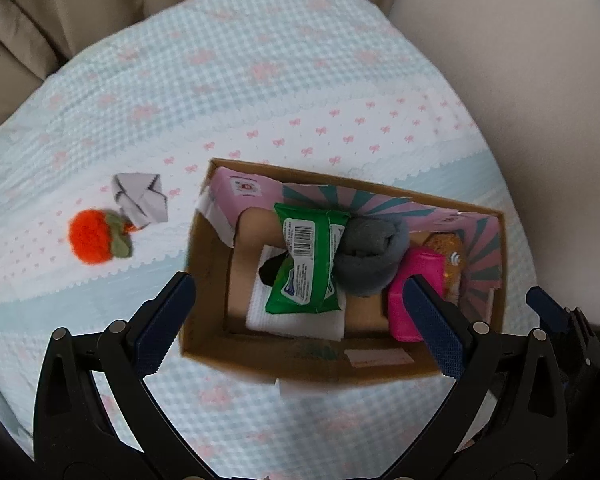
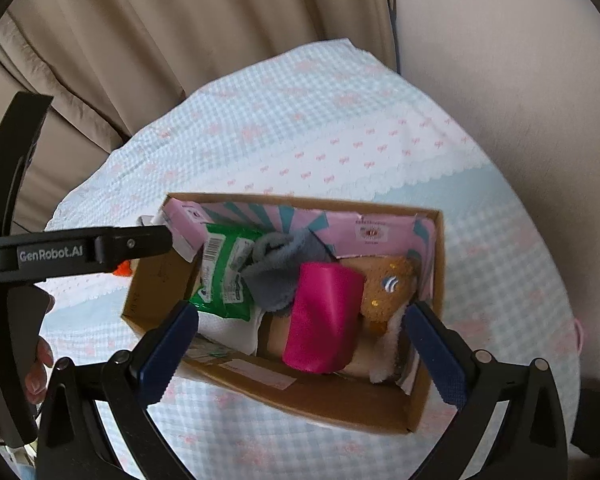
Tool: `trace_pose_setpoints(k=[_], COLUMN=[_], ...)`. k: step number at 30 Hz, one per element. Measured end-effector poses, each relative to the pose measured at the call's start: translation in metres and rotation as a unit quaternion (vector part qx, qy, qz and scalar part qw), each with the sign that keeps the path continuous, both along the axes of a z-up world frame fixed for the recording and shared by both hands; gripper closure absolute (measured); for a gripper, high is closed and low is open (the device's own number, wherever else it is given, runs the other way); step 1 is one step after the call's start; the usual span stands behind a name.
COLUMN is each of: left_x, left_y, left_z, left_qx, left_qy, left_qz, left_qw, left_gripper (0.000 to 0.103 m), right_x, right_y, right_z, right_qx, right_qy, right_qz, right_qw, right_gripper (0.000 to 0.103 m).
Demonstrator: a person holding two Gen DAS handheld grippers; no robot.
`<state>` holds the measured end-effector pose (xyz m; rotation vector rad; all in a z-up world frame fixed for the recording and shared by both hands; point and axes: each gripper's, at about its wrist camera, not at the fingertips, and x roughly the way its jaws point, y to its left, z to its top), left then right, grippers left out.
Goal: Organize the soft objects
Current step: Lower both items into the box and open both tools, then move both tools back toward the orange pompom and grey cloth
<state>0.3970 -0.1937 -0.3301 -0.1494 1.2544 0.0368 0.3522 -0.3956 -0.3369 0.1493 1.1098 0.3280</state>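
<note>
A cardboard box point(image 1: 204, 248) point(image 2: 436, 264) sits on the bed. It holds a green wipes pack point(image 1: 308, 260) point(image 2: 224, 272), a grey rolled sock point(image 1: 370, 256) point(image 2: 280, 276), a pink pouch point(image 1: 404, 300) point(image 2: 324, 320), a brown plush toy point(image 1: 452, 256) point(image 2: 388, 288) and a white cloth point(image 1: 300, 320) point(image 2: 228, 328). An orange knitted ball point(image 1: 92, 236) and a folded grey cloth point(image 1: 140, 200) lie on the bed left of the box. My left gripper point(image 1: 304, 320) is open and empty above the box. My right gripper point(image 2: 300, 352) is open and empty above the box's near side.
The bed has a pale blue checked quilt point(image 1: 260, 60) point(image 2: 320, 120) with pink bows. Beige curtains point(image 2: 180, 40) hang behind it and a cream wall point(image 1: 520, 60) stands at the right. The left gripper's body point(image 2: 80, 252) crosses the right wrist view at the left.
</note>
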Motion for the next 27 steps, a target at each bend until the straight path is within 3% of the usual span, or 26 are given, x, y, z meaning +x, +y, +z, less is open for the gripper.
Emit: trace_pose_setpoints(k=[5, 17, 27], left_x=[-0.031, -0.137, -0.225], left_y=[0.012, 0.067, 0.136], left_z=[0.044, 0.158, 0.2], left_qx=[-0.034, -0.023, 0.008], left_qy=[-0.033, -0.148, -0.205], left_qz=[0.018, 0.012, -0.009], left_qw=[0.9987, 0.9886, 0.9786], left_gripper=[0.0, 0.0, 0.0], right_x=[-0.017, -0.084, -0.146], right_y=[0.002, 0.042, 0.095], right_z=[0.04, 0.153, 0.203], right_qx=[0.001, -0.022, -0.046], right_qy=[-0.017, -0.095, -0.115], right_qz=[-0.006, -0.024, -0.07], right_qw=[1.0, 0.995, 0.99], right_gripper=[0.0, 0.0, 0.0])
